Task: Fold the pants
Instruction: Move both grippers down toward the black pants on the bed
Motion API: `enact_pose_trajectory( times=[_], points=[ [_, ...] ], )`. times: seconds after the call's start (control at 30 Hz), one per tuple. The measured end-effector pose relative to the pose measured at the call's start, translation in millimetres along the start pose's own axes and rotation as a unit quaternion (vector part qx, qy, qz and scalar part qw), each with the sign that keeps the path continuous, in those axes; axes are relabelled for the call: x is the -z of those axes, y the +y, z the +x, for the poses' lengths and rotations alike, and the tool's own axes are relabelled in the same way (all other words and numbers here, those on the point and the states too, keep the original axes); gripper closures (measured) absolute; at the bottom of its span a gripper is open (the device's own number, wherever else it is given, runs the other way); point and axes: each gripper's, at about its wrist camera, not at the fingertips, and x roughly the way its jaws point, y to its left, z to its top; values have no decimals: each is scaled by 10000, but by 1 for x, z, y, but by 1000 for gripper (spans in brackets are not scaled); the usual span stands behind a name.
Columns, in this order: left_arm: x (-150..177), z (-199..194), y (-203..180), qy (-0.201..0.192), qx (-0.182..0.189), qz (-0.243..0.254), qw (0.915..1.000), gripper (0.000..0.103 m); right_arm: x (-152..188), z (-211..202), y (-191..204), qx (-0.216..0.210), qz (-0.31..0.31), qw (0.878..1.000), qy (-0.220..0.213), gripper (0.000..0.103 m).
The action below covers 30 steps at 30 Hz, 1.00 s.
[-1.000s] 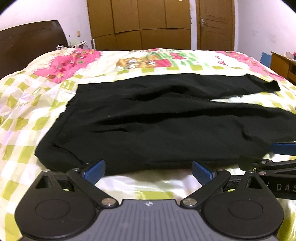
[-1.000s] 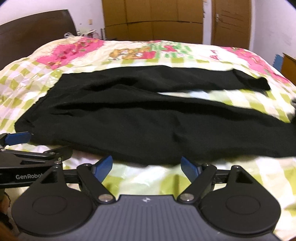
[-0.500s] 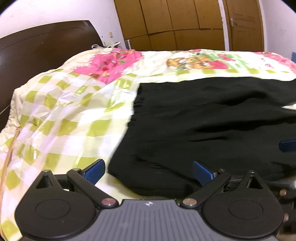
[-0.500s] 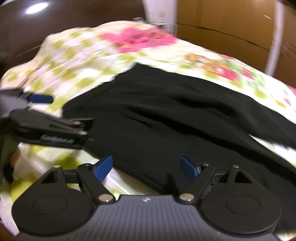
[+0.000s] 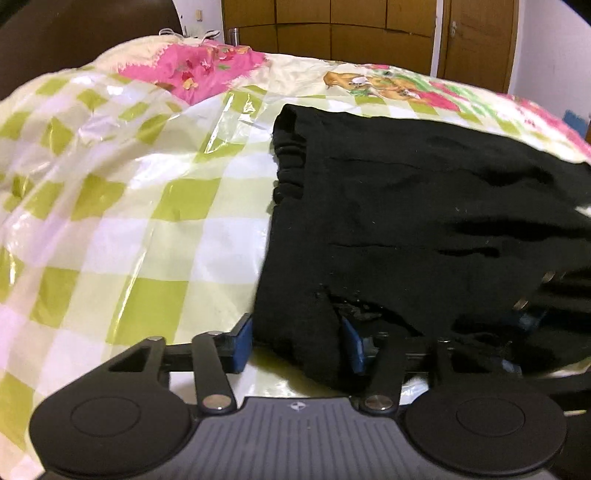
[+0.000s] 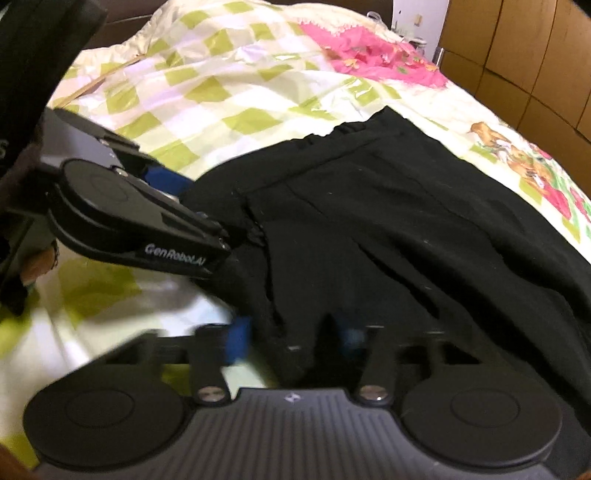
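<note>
Nearest the lens, the left gripper point(image 5: 297, 341) has its blue fingers point(image 5: 240, 345) closed partway around a bunched corner of the black pants point(image 5: 424, 221), fabric filling the gap. The right gripper point(image 6: 291, 338) likewise pinches the near hem between its blurred fingers point(image 6: 236, 339), just beside the left one. Beyond, the pants lie spread on the bed point(image 5: 110, 221), waistband point(image 5: 290, 166) toward the checked cover, with wooden wardrobe point(image 5: 351, 26) farthest.
</note>
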Motion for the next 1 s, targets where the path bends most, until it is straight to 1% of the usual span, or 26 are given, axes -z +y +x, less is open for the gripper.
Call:
enact_pose_trajectory(
  times=[0.07,0.13,0.2,0.37,0.43,0.47,0.53,0.63,0.7,0.77,0.83,0.9,0.97,1.0],
  points=[
    [2,-2,5,-7,36,-26,10000,43,-6,5,6,27,20,10000,87,88],
    [5,-5,8,5,-88,25,10000,44,-10,8,13,15,6,9999,123,89],
    [7,-8,13,33,-225,41,9997,44,-13,8,20,-142,24,9998,157,90],
    [20,-27,42,120,-582,-31,9982,43,-22,8,54,-623,-159,9978,142,90],
    [25,-34,50,160,-718,-89,9973,43,-26,9,63,-823,-132,9964,151,88],
    [27,-38,52,160,-746,-119,9970,43,-28,8,65,-945,-86,9954,138,86],
    [28,-49,50,85,-827,-118,9965,43,-30,0,64,-1100,40,9939,98,83],
    [22,-63,38,-131,-999,126,9948,43,-26,-24,46,-1178,338,9924,-47,83],
    [16,-72,24,-278,-924,250,9950,43,-18,-44,27,-1044,547,9929,-155,83],
    [8,-76,5,-384,-771,400,9955,43,-2,-65,-5,-721,869,9934,-201,82],
    [1,-79,-18,-507,-503,550,9959,43,18,-82,-37,-386,1250,9913,-149,82],
    [-5,-76,-48,-551,-107,662,9962,43,46,-102,-77,106,1707,9852,-75,82],
    [-9,-67,-90,-552,359,869,9940,43,82,-127,-119,705,2207,9728,32,82],
    [-10,-61,-110,-539,561,998,9920,43,97,-137,-135,921,2441,9653,79,82]
  ],
)
